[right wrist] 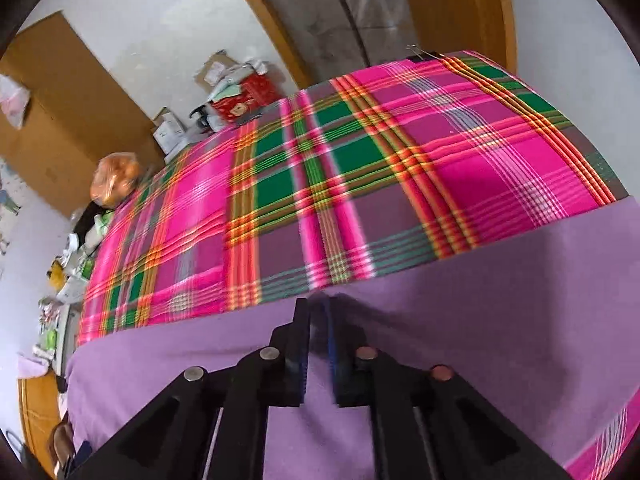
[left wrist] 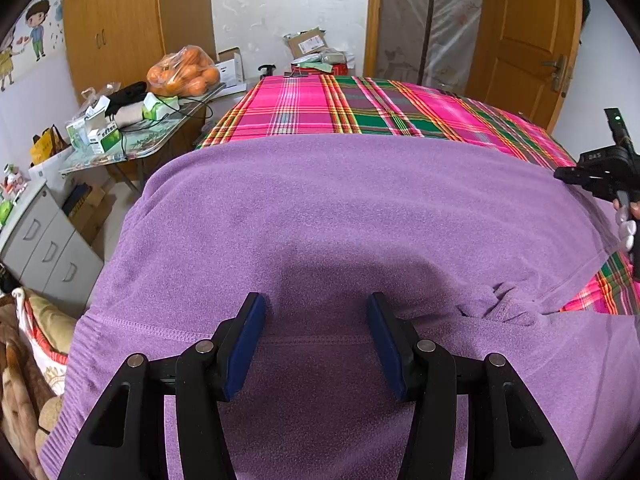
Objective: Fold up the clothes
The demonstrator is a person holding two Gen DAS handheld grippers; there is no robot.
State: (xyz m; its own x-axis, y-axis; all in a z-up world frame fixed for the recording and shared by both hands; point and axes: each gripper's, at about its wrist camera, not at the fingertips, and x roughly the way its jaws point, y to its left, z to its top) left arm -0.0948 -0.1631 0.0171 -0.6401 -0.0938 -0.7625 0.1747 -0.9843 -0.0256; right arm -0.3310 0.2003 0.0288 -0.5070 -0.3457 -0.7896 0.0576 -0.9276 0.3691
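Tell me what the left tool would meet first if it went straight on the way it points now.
Most likely the purple fleece garment spread over the pink and green plaid bedcover. The left tool is open with nothing between its pads, angled down at the fleece; depth is hard to judge.

Ahead of my left jaws lies a plaid bedsheet (left wrist: 360, 108); up to their left, a bag of oranges (left wrist: 184, 70) sits on a cluttered side table (left wrist: 160, 136), grey drawers (left wrist: 48, 248) nearer.
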